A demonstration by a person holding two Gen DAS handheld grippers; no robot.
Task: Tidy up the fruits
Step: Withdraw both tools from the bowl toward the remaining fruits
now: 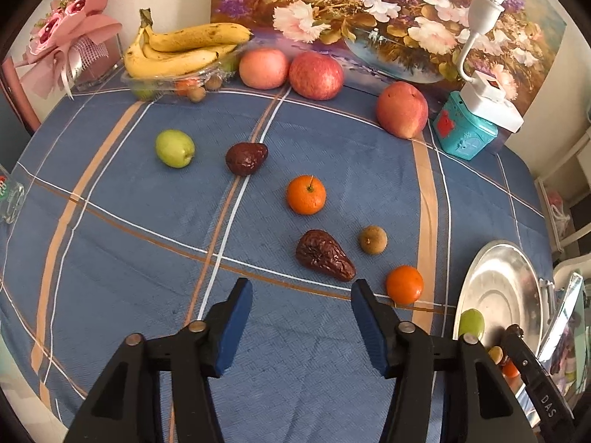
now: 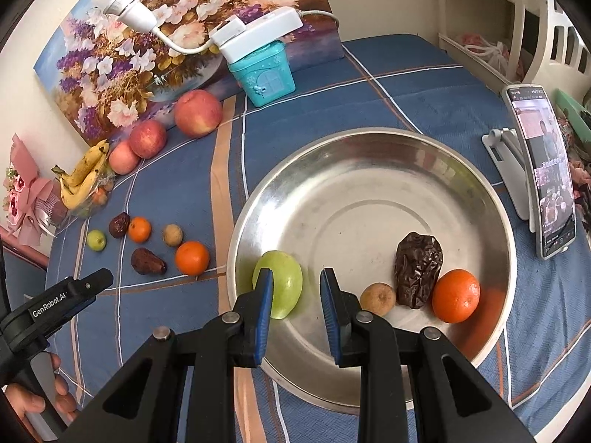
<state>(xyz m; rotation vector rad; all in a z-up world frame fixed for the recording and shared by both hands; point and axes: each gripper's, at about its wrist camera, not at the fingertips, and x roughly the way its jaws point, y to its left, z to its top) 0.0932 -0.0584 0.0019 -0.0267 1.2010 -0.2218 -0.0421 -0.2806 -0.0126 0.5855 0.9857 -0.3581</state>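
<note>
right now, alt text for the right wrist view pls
The open right gripper hovers over a steel plate holding a green fruit, a longan, a dried date and a mandarin. More fruit lies on the blue plaid cloth to the left.

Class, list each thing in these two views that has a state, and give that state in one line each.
Left claw: open, empty, above the cloth.
Right claw: open, empty, over the dish.
Metal dish: holds four fruits.
Green fruit in the dish: lying free, not gripped.
Phone: screen on, propped in its stand.
Bananas: unpeeled, resting on a clear tray.
</note>
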